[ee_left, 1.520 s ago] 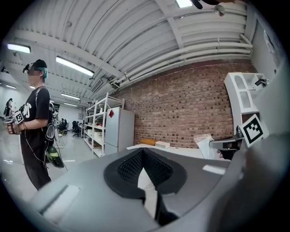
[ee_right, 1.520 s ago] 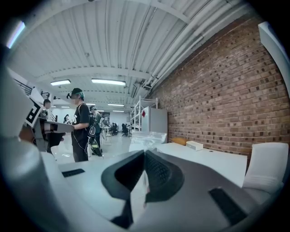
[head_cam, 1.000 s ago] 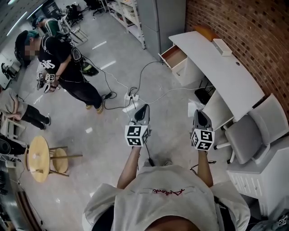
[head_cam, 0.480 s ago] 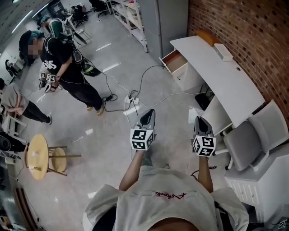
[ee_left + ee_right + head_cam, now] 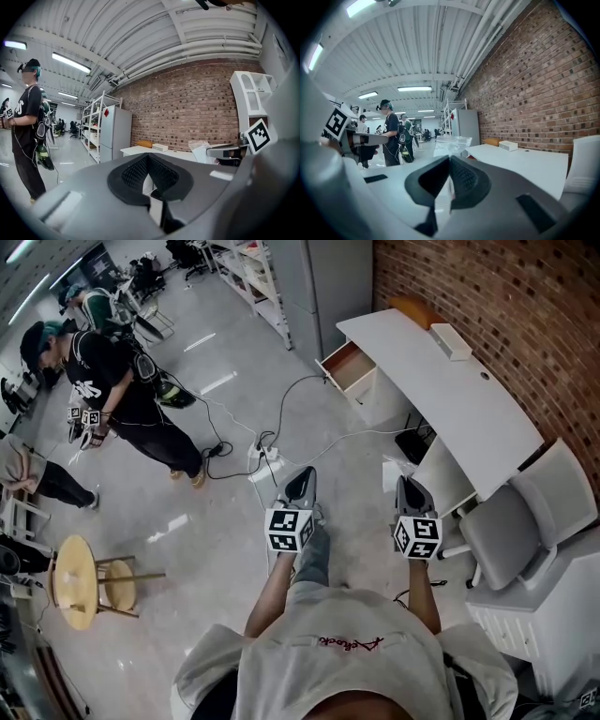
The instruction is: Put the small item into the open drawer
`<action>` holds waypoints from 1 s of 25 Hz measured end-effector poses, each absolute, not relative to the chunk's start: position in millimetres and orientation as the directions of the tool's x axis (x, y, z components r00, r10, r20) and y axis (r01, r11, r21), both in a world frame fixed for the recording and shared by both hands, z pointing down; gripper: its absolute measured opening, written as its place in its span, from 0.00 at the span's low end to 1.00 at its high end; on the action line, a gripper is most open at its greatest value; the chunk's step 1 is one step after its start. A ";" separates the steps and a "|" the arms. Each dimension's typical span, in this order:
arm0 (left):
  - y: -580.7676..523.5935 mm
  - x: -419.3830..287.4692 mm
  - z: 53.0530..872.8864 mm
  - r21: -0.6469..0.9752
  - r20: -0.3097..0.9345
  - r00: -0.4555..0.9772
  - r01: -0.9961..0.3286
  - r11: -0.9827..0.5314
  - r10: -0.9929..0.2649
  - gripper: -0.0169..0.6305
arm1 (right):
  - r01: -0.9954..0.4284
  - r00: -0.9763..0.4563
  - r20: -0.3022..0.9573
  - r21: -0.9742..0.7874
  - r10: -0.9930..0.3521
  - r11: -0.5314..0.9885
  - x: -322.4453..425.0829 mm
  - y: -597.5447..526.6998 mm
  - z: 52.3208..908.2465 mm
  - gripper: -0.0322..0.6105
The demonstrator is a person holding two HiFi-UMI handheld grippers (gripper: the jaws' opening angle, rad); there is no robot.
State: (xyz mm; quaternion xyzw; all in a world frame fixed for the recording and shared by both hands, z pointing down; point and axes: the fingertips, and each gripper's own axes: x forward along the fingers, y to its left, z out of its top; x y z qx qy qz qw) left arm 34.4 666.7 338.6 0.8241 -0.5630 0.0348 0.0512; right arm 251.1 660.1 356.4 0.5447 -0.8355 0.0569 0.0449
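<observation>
The open drawer (image 5: 349, 367) sticks out of the left end of a white desk (image 5: 441, 381) against the brick wall, some way ahead across the floor. My right gripper (image 5: 405, 482) is held out at waist height, shut on a small clear plastic bag (image 5: 451, 143); the bag shows as a white patch (image 5: 393, 474) beside its jaws. My left gripper (image 5: 302, 474) is level with it, shut and holding nothing. In the left gripper view the closed jaws (image 5: 148, 156) point at the desk (image 5: 140, 150). The right gripper (image 5: 450, 158) points along the desk top (image 5: 520, 161).
An orange item (image 5: 412, 307) and a white box (image 5: 450, 341) lie on the desk. Cables and a power strip (image 5: 264, 454) cross the floor between me and the drawer. A grey chair (image 5: 511, 521) stands at the right, a person (image 5: 122, 399) and a round stool (image 5: 75, 582) at the left.
The whole view has shifted slightly as the wearer moves over the floor; the desk and drawer now sit a little further left. Both grippers keep their pose, and the right still holds the bag.
</observation>
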 end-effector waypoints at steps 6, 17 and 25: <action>632.1 28.7 348.6 0.064 0.120 0.372 -0.928 -0.366 -0.921 0.04 | -0.917 -0.397 0.151 -0.034 -0.905 0.397 244.0 627.7 360.4 0.07; 518.2 -12.9 343.6 0.082 0.101 0.369 -0.929 -0.362 -0.924 0.04 | -0.929 -0.366 0.162 -0.002 -0.916 0.371 216.1 514.5 353.6 0.07; 421.0 -42.4 320.8 0.094 0.066 0.389 -0.919 -0.382 -0.919 0.04 | -0.934 -0.350 0.145 0.023 -0.925 0.357 182.1 425.8 328.2 0.07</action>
